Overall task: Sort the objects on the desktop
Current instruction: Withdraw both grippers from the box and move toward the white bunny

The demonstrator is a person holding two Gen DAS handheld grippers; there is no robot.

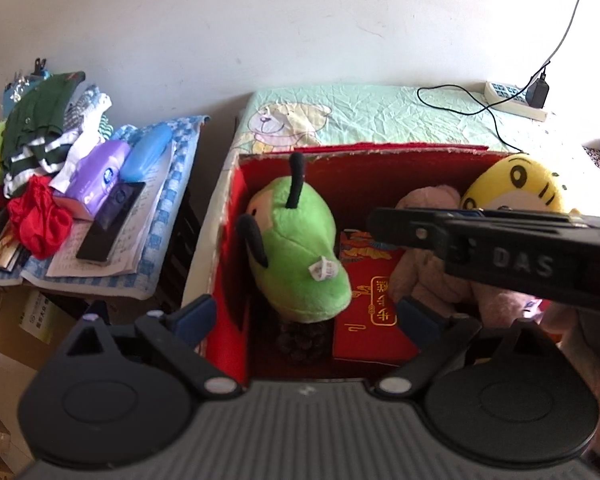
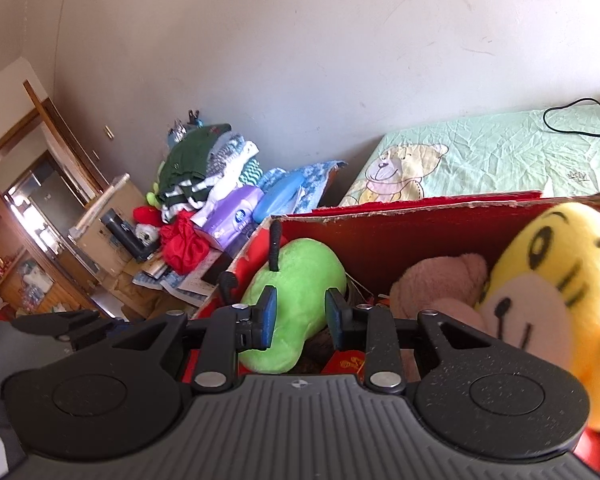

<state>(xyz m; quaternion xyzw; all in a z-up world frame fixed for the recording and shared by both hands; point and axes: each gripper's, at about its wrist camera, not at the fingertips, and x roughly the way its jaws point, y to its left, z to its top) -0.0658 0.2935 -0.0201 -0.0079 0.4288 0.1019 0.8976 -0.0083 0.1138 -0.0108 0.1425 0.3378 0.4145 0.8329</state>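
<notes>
Both grippers hang over the red cardboard box (image 1: 364, 168): the left gripper (image 1: 304, 314) has its blue pads spread wide and holds nothing, with the green plush bug (image 1: 300, 252) lying in the box at its 12 o'clock. The right gripper (image 2: 300, 314) is only partly open, blue pads either side of that same green plush's back end, but I can't tell if they actually touch it. Also in the box are a pink plush (image 2: 440, 288) at 2 o'clock from the right gripper, a yellow tiger plush (image 2: 556, 280) at 3 o'clock, and a red gift box (image 1: 374, 308) flat on the bottom.
</notes>
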